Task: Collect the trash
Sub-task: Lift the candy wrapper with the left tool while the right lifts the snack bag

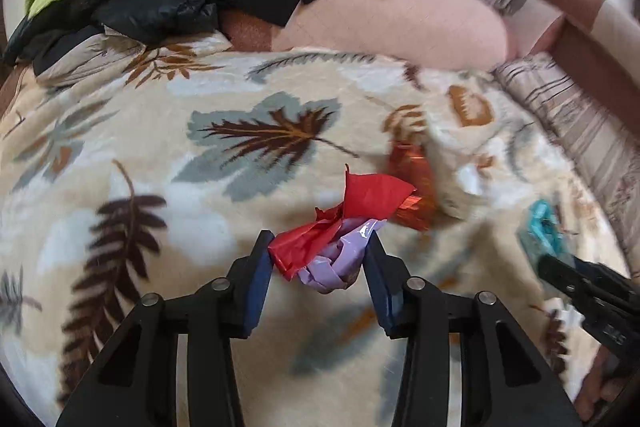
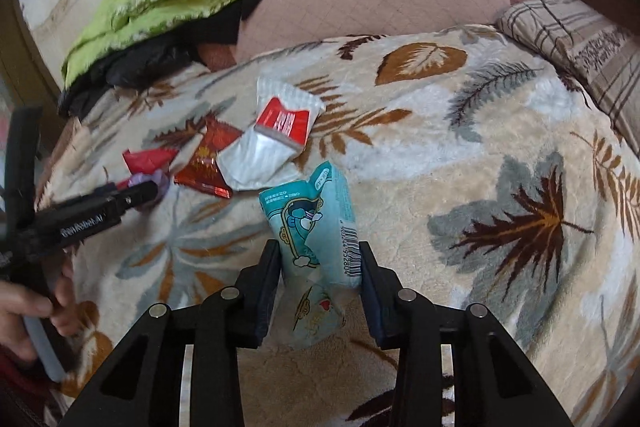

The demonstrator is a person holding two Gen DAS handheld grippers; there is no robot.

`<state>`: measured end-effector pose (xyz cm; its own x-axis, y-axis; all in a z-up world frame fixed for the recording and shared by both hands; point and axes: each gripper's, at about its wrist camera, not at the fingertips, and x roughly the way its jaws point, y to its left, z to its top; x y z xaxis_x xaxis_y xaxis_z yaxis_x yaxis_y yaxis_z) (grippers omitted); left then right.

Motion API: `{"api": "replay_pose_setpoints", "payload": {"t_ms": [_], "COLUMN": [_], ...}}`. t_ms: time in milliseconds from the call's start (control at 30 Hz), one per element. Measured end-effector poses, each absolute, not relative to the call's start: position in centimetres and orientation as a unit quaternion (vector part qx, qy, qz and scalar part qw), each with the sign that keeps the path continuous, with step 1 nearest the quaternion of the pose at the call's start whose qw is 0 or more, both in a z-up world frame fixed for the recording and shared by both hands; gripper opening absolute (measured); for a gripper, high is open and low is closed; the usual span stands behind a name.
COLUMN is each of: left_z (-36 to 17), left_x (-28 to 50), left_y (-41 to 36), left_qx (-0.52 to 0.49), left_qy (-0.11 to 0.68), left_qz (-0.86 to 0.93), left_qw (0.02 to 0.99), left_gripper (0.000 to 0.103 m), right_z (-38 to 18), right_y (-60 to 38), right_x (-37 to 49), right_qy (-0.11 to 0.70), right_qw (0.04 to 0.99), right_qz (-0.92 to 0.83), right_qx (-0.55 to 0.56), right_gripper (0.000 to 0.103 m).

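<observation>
Leaf-print blanket (image 2: pixel 460 115) on a bed, trash scattered across it; no bin visible.

I have the left gripper (image 1: pixel 318 259) with fingers pinching a crumpled red-and-lilac wrapper (image 1: pixel 332 239), and the right gripper (image 2: pixel 320 267) with fingers closed against a teal packet (image 2: pixel 316 223), apparently for lifting. Red foil wrapper (image 2: pixel 208 163) and white-red packet (image 2: pixel 272 135) lie uncollected nearby.
</observation>
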<state>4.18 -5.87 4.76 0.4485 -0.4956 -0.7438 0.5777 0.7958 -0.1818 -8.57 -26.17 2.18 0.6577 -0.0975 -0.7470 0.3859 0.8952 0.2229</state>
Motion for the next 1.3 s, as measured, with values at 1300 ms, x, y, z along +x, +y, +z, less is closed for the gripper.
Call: {"api": "replay_pose_setpoints", "payload": {"t_ms": [1300], "left_z": [6.5], "left_x": [-12.3], "left_y": [-0.4], "left_qx": [0.042], "left_qy": [0.331], "left_qz": [-0.334], "left_qw": [0.882], "left_gripper": [0.043], "right_z": [7.3], "right_y": [-19.9], "right_x": [-25.0], "right_qy": [0.3], "right_qw": [0.917], "right_qz": [-0.224], "right_qx": [0.138], "right_gripper": [0.041]}}
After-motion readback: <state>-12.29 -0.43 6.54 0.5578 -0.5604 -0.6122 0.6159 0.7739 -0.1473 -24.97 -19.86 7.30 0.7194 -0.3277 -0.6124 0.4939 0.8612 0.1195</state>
